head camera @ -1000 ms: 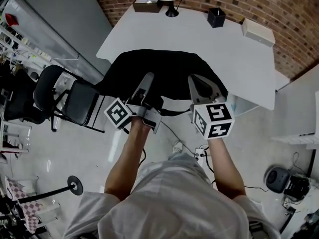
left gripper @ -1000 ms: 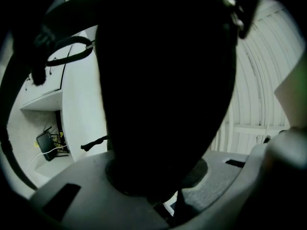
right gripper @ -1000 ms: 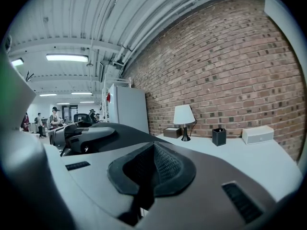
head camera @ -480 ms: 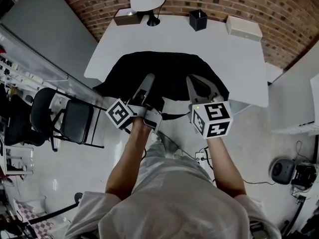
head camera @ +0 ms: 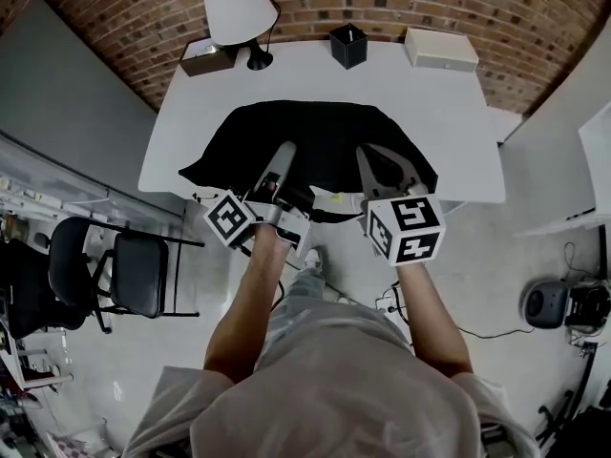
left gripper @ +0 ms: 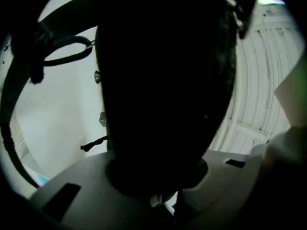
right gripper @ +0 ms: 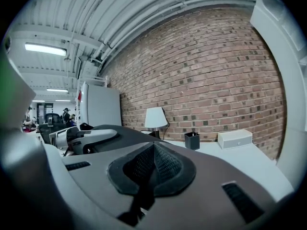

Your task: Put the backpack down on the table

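Two grippers are seen nearest: the left gripper (head camera: 284,160) is clamped on the backpack (head camera: 315,132), and the right gripper (head camera: 375,160) is pinched on its thin edge. The backpack, black and slumped, is stretched left to right over the near side of the white table (head camera: 458,122).

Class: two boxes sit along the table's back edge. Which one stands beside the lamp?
The dark box, at the left by the lamp; the white box sits far right.
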Demonstrator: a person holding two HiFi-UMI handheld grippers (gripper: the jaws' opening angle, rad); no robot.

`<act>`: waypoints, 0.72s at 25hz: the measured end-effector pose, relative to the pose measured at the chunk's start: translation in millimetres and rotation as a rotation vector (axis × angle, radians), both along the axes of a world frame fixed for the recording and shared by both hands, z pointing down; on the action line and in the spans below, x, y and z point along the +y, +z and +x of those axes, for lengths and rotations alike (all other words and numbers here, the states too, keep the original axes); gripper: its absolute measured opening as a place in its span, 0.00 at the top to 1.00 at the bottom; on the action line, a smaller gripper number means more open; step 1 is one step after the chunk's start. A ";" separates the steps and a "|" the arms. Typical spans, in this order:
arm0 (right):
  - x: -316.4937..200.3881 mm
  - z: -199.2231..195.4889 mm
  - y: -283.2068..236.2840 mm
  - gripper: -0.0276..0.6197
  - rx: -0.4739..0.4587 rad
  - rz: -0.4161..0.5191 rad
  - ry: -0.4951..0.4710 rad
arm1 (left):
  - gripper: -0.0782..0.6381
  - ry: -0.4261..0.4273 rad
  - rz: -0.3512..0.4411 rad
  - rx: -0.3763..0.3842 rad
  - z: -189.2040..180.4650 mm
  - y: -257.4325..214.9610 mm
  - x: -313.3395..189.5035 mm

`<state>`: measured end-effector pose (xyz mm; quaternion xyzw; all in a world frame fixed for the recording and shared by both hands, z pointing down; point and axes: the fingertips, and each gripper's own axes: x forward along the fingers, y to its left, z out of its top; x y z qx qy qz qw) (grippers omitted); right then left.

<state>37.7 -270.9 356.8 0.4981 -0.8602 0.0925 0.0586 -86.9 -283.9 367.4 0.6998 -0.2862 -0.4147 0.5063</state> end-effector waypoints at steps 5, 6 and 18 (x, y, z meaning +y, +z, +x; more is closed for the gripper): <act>-42.1 -5.5 3.3 0.95 0.023 -0.016 0.064 | 0.75 0.067 -0.018 0.020 -4.5 8.0 -48.8; -51.4 -8.3 4.0 0.95 0.025 -0.018 0.073 | 0.75 0.075 -0.022 0.024 -7.3 9.4 -59.0; -139.3 -45.5 14.2 0.95 0.064 -0.052 0.137 | 0.75 0.154 -0.048 0.054 -36.5 26.1 -161.0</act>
